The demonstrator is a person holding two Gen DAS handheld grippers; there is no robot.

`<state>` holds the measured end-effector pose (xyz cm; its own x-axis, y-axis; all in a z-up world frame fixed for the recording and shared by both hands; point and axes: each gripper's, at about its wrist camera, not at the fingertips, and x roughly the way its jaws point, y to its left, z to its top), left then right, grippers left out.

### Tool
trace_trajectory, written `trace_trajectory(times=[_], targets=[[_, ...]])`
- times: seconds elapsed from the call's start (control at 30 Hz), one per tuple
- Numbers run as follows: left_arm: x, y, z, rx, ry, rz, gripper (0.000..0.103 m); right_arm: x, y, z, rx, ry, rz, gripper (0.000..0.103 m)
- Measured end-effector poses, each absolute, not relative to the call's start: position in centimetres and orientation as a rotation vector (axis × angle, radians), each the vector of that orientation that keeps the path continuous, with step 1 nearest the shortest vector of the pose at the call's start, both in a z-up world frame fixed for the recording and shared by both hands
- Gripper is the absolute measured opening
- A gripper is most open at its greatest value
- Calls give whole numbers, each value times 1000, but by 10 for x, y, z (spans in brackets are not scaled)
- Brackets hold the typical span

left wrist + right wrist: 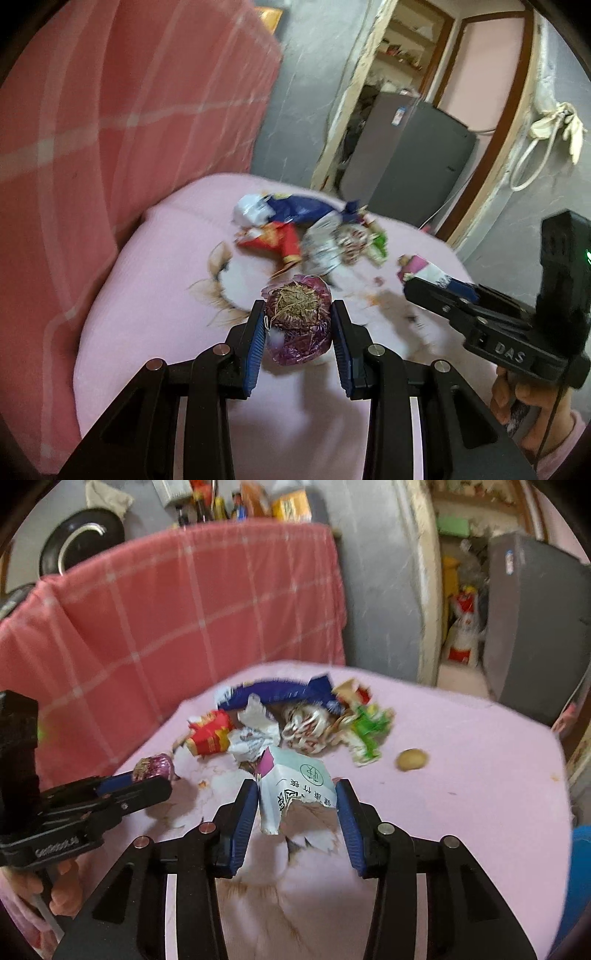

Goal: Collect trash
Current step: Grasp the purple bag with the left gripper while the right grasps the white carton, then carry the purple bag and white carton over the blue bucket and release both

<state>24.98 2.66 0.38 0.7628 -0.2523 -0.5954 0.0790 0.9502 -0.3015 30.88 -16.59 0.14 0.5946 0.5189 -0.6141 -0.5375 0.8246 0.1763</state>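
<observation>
Left wrist view, left claw (pixel 298 318) clamping purple onion (pixel 298 321), right claw (pixel 297 797) gripping torn paper packet (pixel 295 788)

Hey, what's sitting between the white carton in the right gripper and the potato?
Nothing: in the right wrist view, only bare pink cloth lies between the carton and the potato.

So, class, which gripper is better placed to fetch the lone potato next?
Right, probably. The potato lies just right of the right gripper, while the left gripper sits on the far side of the pile. Both are full: right holds the torn carton, left the purple onion.
</observation>
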Motion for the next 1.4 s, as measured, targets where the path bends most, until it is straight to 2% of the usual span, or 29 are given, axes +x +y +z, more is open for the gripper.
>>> trace_trajectory(times=[0.5,0.9,1.1,1.4], targets=[[226,-60,75,-221,360,-281,30,229,-270,91,16,293,333,41],[220,-174,99,-153,214,-414,30,192,-352,109,-25,135,69,42],[232,-222,92,-145,236,-509,30,184,-396,97,3,132,-41,43],[263,-281,68,-92,378,-587,31,194,-445,67,62,222,-129,44]])
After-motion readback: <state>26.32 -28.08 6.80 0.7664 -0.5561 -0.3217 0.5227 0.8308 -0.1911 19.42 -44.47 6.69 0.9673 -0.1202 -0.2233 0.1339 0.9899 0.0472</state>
